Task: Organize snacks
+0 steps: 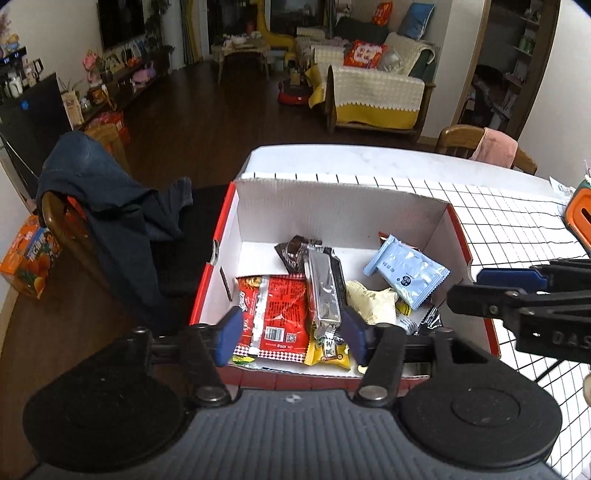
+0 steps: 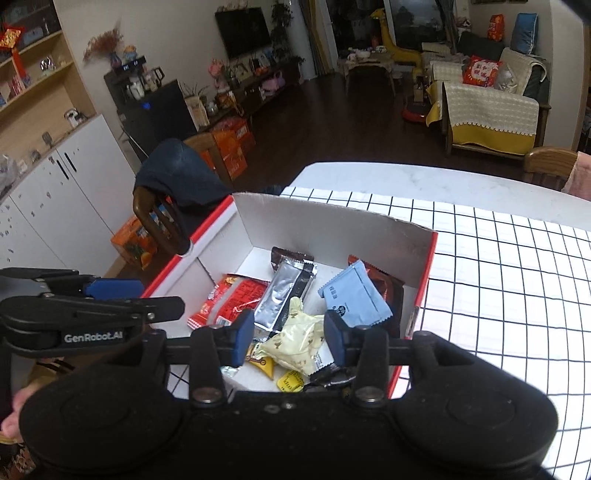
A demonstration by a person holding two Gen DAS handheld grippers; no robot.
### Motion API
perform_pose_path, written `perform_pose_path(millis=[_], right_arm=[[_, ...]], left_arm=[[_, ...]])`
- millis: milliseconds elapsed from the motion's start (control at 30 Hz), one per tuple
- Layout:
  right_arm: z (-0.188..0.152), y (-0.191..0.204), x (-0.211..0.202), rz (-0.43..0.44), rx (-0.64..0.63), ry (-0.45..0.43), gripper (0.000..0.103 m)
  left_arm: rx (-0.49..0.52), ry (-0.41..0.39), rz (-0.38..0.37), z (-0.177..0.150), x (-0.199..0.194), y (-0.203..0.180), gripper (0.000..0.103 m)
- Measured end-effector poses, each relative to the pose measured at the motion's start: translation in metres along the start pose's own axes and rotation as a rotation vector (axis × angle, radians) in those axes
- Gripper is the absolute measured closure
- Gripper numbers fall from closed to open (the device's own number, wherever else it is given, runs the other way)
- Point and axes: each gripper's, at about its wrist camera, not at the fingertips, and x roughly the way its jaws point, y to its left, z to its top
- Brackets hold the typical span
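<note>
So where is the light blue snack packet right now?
The light blue packet lies inside the red and white box, toward its right wall in both wrist views, just right of the pale yellow packet and the silver packet.

This was a home, an open living and dining room. A sofa (image 1: 373, 92) with a cream and yellow cover and red cushions stood on dark wood flooring, with a low coffee table (image 1: 242, 51) behind it and a television (image 2: 243, 31) on the wall. A jacket (image 1: 107, 192) hung over a wooden chair at the table's (image 1: 369, 158) left edge, and white cupboards (image 2: 55, 195) lined one wall.
</note>
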Motion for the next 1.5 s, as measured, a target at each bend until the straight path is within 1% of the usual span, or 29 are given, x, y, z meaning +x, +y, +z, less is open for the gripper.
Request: perform_pose_path(millis=[67,133,200,267,333,433,467,533,600,833,867,933,1000,1167,1333,1500], right_arm=[[-0.003,0.002,-0.007,0.005,0.006,-0.013,0.055],[-0.006,0.004,-0.014,0.005,0.009,-0.031,0.044],[-0.008,0.005,-0.021,0.014,0.017,-0.051,0.036],[-0.01,0.007,-0.028,0.016,0.02,-0.064,0.034],[-0.013,0.008,-0.033,0.02,0.023,-0.077,0.026],[-0.017,0.011,-0.041,0.026,0.03,-0.097,0.018],[-0.018,0.011,-0.043,0.026,0.031,-0.102,0.017],[-0.022,0.013,-0.048,0.029,0.038,-0.117,0.006],[-0.025,0.013,-0.054,0.024,0.045,-0.141,0.0],[-0.034,0.016,-0.065,0.012,0.05,-0.18,0.0],[-0.036,0.018,-0.066,0.009,0.049,-0.184,0.0],[-0.038,0.019,-0.068,0.003,0.048,-0.189,0.0],[-0.041,0.02,-0.07,0.002,0.05,-0.193,0.0],[-0.049,0.021,-0.074,-0.001,0.07,-0.205,0.0],[-0.051,0.021,-0.079,-0.026,0.079,-0.238,0.0],[-0.055,0.02,-0.08,-0.031,0.102,-0.241,0.0]], left_arm=[[0.0,-0.009,0.004,-0.002,-0.004,-0.001,0.039],[-0.004,-0.013,-0.006,-0.004,-0.008,-0.002,0.035],[0.0,-0.021,-0.012,-0.007,-0.013,-0.002,0.031],[0.011,-0.03,-0.015,-0.009,-0.018,-0.004,0.029],[0.014,-0.039,-0.019,-0.011,-0.023,-0.006,0.025],[0.02,-0.053,-0.033,-0.014,-0.032,-0.009,0.02],[0.024,-0.056,-0.037,-0.015,-0.035,-0.01,0.02],[0.023,-0.061,-0.052,-0.017,-0.039,-0.01,0.018],[0.017,-0.059,-0.056,-0.019,-0.043,-0.01,0.018],[0.006,-0.064,-0.079,-0.025,-0.052,-0.009,0.016],[0.001,-0.066,-0.081,-0.026,-0.054,-0.009,0.015],[-0.01,-0.074,-0.086,-0.026,-0.056,-0.007,0.004],[-0.017,-0.083,-0.091,-0.027,-0.06,-0.006,0.002],[-0.01,-0.094,-0.081,-0.028,-0.066,-0.01,0.001],[-0.016,-0.1,-0.072,-0.028,-0.07,-0.012,0.002],[0.004,-0.109,-0.04,-0.03,-0.07,-0.017,0.002]])
